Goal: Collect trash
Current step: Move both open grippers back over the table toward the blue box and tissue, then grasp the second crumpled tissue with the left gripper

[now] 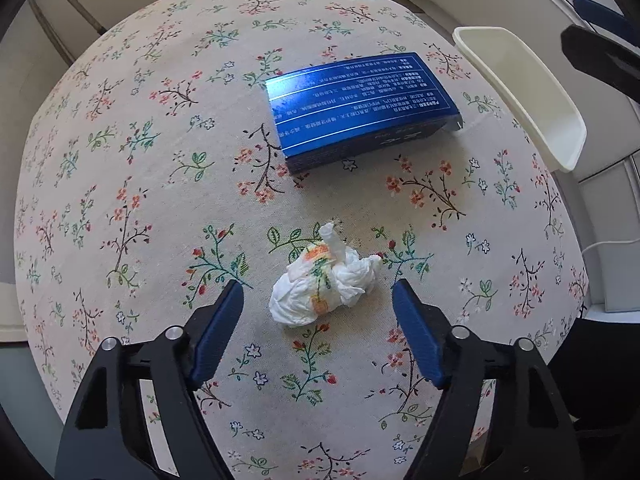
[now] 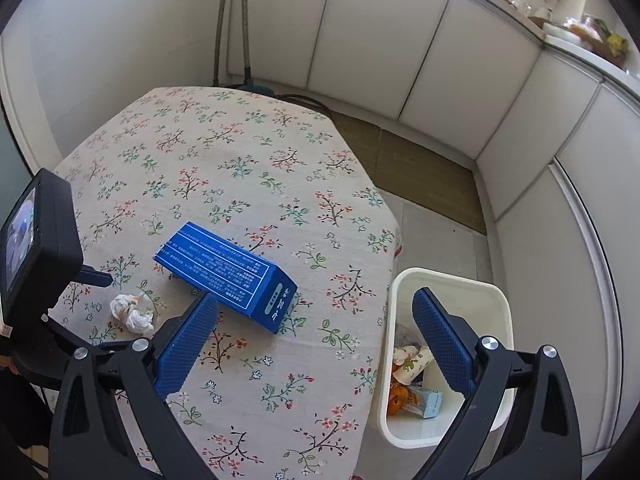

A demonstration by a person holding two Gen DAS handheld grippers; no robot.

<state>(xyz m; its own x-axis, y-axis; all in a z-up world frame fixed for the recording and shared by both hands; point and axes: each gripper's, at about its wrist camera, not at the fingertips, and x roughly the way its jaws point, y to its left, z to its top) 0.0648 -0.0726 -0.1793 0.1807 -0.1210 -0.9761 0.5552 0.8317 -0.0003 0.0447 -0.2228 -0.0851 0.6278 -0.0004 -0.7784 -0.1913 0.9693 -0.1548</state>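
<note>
White crumpled tissue [image 1: 324,280] lies on the flowered tablecloth [image 1: 120,152], between the spread fingers of the left gripper [image 1: 318,298] — untouched. Nearby lies a blue box [image 1: 356,112]. Right gripper [image 2: 316,308] — released, empty — hangs above the table edge and the bin [image 2: 452,280] of rubbish.

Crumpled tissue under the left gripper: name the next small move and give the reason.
Probably lower the left gripper a little and close its fingers on the crumpled tissue. The tissue lies loose on the tablecloth, centred between the open fingers, neither touching it yet.
</note>
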